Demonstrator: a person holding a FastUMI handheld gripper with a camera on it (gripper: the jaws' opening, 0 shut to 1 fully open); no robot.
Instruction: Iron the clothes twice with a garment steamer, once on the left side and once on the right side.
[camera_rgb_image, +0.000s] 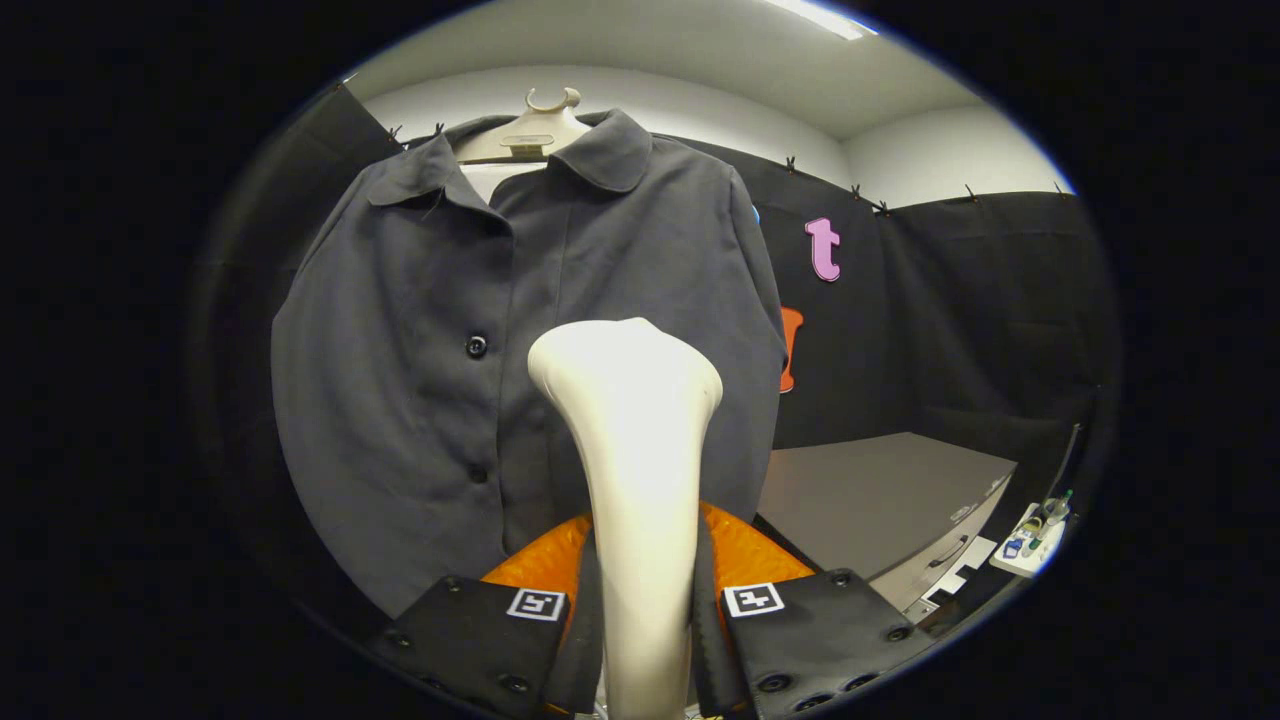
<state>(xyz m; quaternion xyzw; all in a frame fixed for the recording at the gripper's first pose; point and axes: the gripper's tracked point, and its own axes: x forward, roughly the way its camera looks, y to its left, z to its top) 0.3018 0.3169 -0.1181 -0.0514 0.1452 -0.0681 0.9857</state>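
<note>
A dark grey button-up shirt (420, 330) hangs on a pale hanger (535, 130) straight ahead, its collar at the top. My gripper (645, 610) is shut on the white garment steamer (630, 440), both fingers pressing on its narrow handle. The steamer's wide head rises beyond the fingertips and stands in front of the shirt's right front panel, just right of the button line. An orange part (745, 555) of the steamer shows behind the handle, just beyond the fingers. I cannot tell whether the head touches the cloth.
A grey cabinet (880, 490) with drawer handles stands to the right of the shirt. Further right, low down, a small white tray (1030, 535) holds a few small items. Black cloth walls close the booth behind and to the right.
</note>
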